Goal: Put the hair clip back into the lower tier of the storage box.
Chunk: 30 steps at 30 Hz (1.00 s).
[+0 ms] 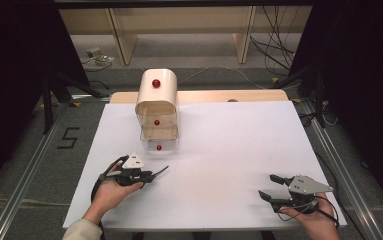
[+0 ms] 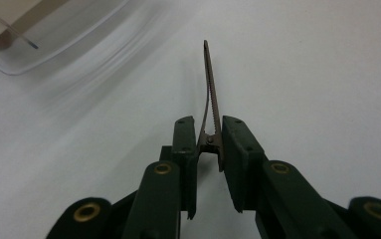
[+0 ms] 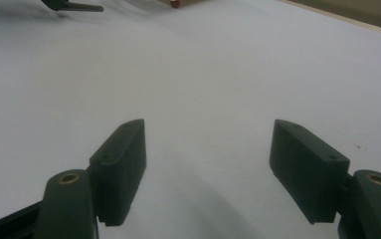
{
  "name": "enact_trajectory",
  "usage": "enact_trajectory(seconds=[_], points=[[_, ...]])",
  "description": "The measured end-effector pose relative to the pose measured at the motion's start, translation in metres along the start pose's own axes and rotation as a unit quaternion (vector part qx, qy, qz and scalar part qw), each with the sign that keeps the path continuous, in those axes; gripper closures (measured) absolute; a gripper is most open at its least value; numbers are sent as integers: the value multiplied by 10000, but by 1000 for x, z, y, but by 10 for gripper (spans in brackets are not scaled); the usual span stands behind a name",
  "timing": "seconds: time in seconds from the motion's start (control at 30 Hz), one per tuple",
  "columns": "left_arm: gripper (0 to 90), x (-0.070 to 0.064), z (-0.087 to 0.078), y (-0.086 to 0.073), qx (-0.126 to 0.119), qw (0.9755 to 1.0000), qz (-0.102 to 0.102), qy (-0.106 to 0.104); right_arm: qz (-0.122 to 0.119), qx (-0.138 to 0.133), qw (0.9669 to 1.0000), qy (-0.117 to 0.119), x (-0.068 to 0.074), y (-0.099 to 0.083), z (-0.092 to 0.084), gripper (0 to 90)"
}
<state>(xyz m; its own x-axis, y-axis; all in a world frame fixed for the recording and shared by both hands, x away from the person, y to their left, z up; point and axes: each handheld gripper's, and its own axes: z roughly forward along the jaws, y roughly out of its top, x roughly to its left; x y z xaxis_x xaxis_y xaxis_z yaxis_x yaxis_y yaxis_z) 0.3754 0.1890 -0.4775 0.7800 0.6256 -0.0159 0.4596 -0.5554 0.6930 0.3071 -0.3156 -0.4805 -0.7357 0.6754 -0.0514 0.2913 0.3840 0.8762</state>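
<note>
White sheet covers the table (image 1: pixel 239 150), dark room around, small drawer cabinet (image 1: pixel 157 107) with red knobs at the far left. Left gripper (image 2: pixel 209 137) sits near the cabinet's front, jaws pinched on a thin metal hair clip (image 2: pixel 211 94); its toothed blade sticks forward past the tips, above the sheet. Clip looks light, stiff, narrow, likely slippery and prone to pivot. Best hold is at the hinge end, where the pads sit now. Right gripper (image 3: pixel 208 164) rests well apart at the right, jaws spread, empty.
</note>
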Motion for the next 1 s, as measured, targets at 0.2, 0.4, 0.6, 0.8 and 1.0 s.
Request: enact_trajectory(seconds=[0.2,0.4,0.6,0.8,1.0], points=[[766,0,-3,1,-55,10000,26,13,13,1,10000,0,0,0,0,314],[766,0,-7,2,-160,9999,-6,53,16,-5,10000,0,0,0,0,314],[767,1,-11,4,-214,9997,-55,48,12,-7,10000,-1,0,0,-1,314],[767,1,-15,5,-283,9995,-76,65,13,-11,10000,3,0,0,-1,314],[768,2,-18,6,-337,9994,-67,96,10,-11,10000,4,0,0,-1,314]])
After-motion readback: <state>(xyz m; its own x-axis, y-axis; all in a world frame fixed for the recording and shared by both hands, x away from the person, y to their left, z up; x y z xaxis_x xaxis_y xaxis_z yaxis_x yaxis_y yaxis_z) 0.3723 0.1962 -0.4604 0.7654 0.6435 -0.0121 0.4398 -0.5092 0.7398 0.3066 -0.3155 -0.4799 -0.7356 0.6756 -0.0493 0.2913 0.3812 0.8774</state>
